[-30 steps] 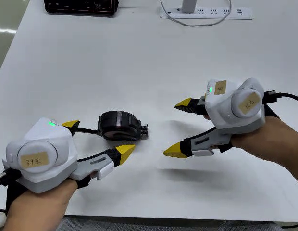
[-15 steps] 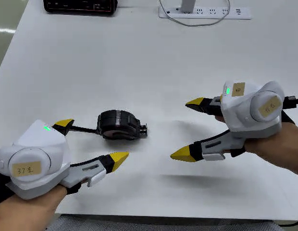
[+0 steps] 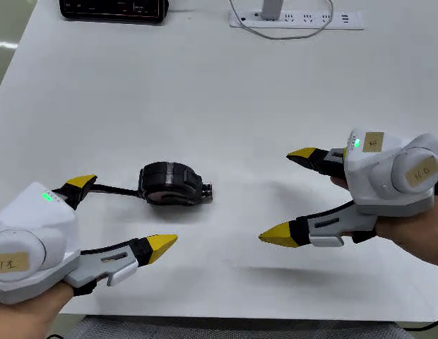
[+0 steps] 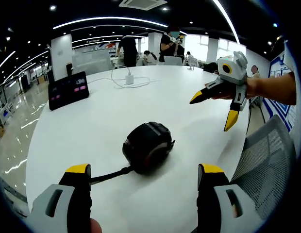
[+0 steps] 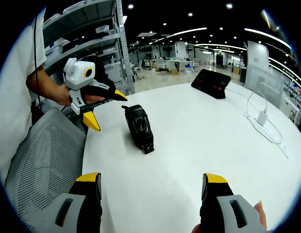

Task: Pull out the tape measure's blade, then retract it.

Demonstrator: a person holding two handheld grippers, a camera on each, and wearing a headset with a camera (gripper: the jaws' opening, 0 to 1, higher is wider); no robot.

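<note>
**Both grippers wide and empty, tape measure loose between them**

Nearest in, at 7 o'clock of the head view, the left gripper [image 3: 121, 212] stands with its jaws spread wide and nothing in them. Across at 4 o'clock the right gripper [image 3: 289, 193] is just as wide and also empty. Between them, a touch toward 9 o'clock from centre, the tape measure [image 3: 169, 183] lies on the white table [image 3: 226, 92]. Its blade is wound in, and its hook [image 3: 207, 191] points to 3 o'clock. Its black strap [image 3: 109, 189] trails to 9 o'clock, close by the left gripper's upper fingertip [image 3: 81, 181]. Farther off, up at 12 o'clock, sit a power strip [image 3: 297, 18] and a dark tablet [image 3: 113, 8], well apart from the action.

Here's the worry: the case lies free on a slick top. Tug that hook before the left jaws clamp the body and I'd expect the whole thing to skate. The hook is small, so a shallow pinch may slip off. Catch the strap instead of the case and it swings. And a blade let go too freely could whip back hard.
</note>
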